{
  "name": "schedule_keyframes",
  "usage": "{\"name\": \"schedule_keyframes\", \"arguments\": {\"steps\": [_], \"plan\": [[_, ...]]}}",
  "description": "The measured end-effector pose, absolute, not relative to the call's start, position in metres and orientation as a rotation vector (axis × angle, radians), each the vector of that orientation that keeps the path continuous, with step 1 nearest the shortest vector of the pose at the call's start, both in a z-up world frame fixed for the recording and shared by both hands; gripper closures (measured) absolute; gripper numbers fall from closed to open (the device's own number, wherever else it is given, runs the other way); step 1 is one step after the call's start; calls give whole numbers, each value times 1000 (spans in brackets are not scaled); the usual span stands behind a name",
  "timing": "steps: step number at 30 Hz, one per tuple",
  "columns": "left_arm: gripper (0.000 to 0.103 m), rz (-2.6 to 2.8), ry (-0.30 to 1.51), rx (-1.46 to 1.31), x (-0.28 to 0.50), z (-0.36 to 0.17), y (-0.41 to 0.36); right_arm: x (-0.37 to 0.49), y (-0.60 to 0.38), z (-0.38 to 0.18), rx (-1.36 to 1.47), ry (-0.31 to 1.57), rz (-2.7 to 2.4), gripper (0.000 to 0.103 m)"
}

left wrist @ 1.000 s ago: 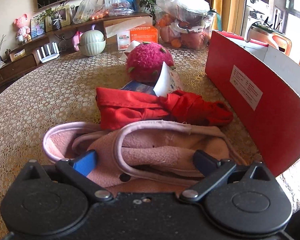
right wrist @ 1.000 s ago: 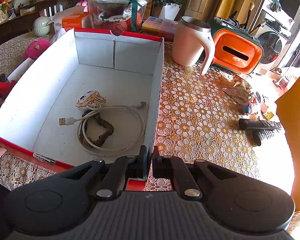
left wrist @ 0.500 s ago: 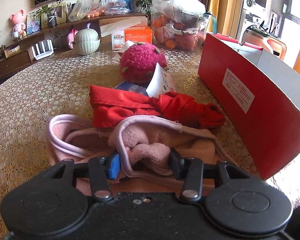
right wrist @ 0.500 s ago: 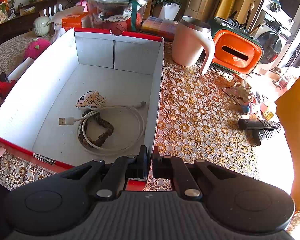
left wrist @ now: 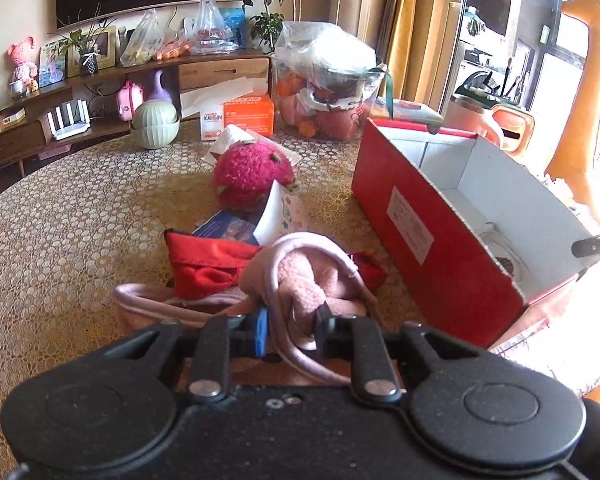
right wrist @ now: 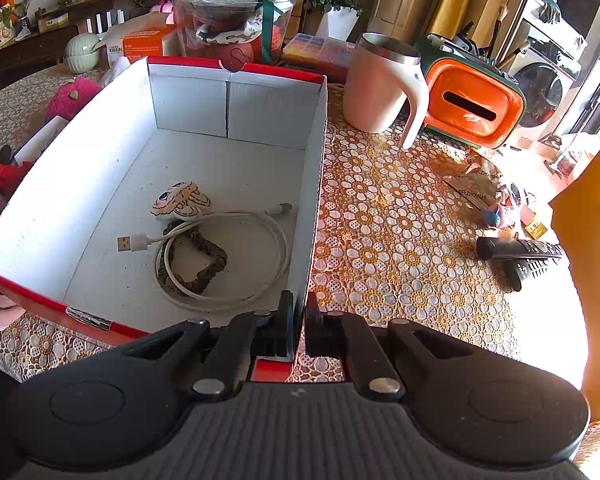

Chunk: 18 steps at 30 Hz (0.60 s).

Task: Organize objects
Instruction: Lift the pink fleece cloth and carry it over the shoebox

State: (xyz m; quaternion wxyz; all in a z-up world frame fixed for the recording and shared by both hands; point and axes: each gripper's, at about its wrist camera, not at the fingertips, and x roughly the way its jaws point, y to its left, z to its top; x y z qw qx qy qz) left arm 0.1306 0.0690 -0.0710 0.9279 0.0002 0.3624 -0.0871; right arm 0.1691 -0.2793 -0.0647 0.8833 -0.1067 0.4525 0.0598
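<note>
A pink fleece cloth with a pale trim lies bunched on the lace tablecloth, its middle pulled up. My left gripper has its jaws closing, and the pads pinch a fold of that cloth. Behind it lies a red cloth. To the right stands the red box with a white inside. It holds a white cable, a brown hair tie and a small cartoon patch. My right gripper is shut on the box's near right wall.
A fuzzy magenta ball, a blue booklet and a white card lie beyond the cloths. Right of the box stand a pink mug and an orange case. Two remotes lie near the table's right edge.
My left gripper went from wide open around the pink cloth to pinching it, then rose, drawing a fold up off the table. The right gripper and the box stayed still.
</note>
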Motion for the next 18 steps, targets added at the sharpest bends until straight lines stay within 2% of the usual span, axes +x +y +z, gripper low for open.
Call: {"name": "schedule_keyframes", "arguments": {"steps": [18], "plan": [[84, -312, 597, 22, 152, 34, 31, 170, -280, -64, -227, 941, 123, 98]]}}
